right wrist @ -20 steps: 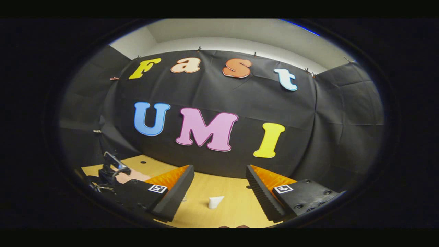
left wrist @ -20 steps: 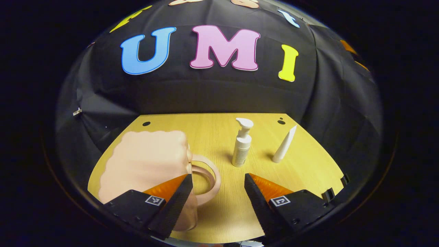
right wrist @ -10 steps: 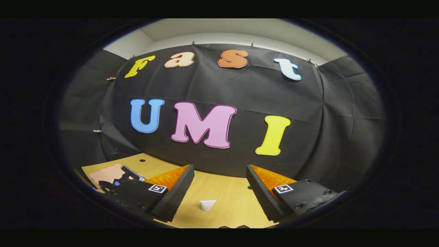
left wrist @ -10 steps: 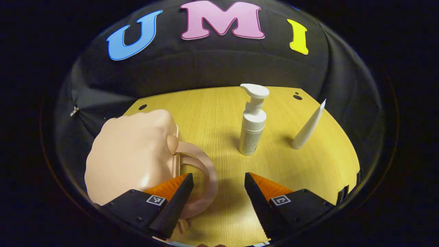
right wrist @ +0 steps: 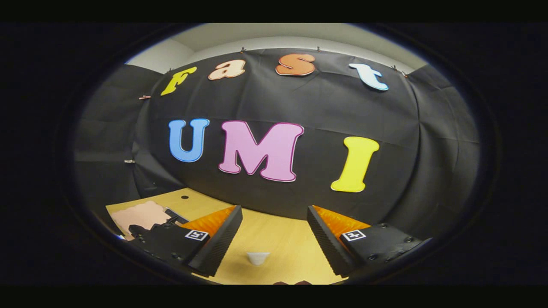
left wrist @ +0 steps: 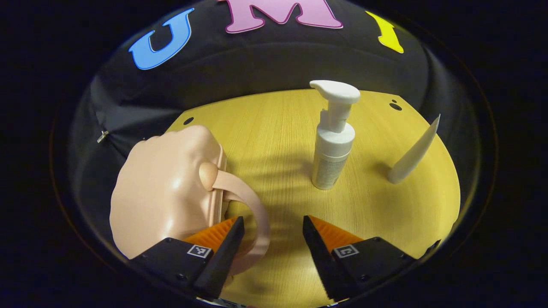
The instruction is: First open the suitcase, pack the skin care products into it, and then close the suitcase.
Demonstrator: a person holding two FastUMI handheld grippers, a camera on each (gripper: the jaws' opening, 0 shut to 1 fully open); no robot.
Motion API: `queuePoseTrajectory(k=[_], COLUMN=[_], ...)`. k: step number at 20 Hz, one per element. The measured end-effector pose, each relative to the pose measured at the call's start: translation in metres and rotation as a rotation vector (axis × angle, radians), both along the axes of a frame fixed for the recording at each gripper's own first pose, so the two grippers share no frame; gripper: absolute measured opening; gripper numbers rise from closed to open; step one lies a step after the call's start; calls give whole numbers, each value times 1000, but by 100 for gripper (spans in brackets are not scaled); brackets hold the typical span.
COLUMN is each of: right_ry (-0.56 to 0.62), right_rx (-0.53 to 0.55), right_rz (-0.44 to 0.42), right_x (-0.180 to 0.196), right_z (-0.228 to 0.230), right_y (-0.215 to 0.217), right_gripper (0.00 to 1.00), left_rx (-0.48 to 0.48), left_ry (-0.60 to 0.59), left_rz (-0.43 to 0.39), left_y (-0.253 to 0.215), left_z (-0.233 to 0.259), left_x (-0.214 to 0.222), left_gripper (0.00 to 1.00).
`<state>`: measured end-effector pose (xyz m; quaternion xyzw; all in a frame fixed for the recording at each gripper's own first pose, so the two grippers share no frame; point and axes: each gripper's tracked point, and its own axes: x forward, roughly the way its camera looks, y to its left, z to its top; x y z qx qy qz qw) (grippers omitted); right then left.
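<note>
Both fingers of the left gripper [left wrist: 269, 239] stand spread apart and hold nothing, poised low over the yellow wooden table [left wrist: 278, 128] with the looped handle [left wrist: 252, 214] of the pink suitcase [left wrist: 167, 192] lying in the gap, close by the left-hand finger. The suitcase sits shut at the table's left side, its seam facing the gripper. A white pump bottle [left wrist: 332, 141] stands upright near the middle, and a white tube [left wrist: 413, 154] stands tilted on its cap further right, well apart from the case. The opening step looks to be in hand, with nothing packed yet; the next move probably calls for closing on the handle or the lid's edge and lifting the top half away, while keeping the light case from sliding. The right gripper [right wrist: 274, 239] is likewise released and empty, held higher and aimed mostly at the booth's wall. The right gripper view adds what the left one lacks: the pale ceiling [right wrist: 299, 36] above the cloth, and the tube's tip [right wrist: 257, 258] just between its fingers. It gives just a corner of the suitcase [right wrist: 141, 214] at its lower left.
</note>
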<state>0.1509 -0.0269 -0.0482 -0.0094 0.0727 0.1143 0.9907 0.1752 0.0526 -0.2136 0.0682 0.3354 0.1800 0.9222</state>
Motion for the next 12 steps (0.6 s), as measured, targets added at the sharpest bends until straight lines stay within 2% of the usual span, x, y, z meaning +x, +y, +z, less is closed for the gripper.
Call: queuePoseTrajectory(k=[2,4,7,10,12], right_ry=[-2,0,29,30,18], right_rx=[15,31,50,69,54], right_rz=[26,47,42,15,3], right_x=[3,6,10,6,6], right_z=[-2,-5,-18,-18,-19], right_y=[1,-2,-11,-20,-21], right_gripper=[97,97,97,97,96], left_rx=[-32,-28,-8,-63,-23], left_ry=[-12,-40,-112,-202,-263], left_rz=[1,-32,-7,-9,3], left_y=[-3,-4,2,16,43], left_z=[3,15,68,136,186], left_x=[-3,-1,-13,-46,-73], left_gripper=[22,16,13,12,11])
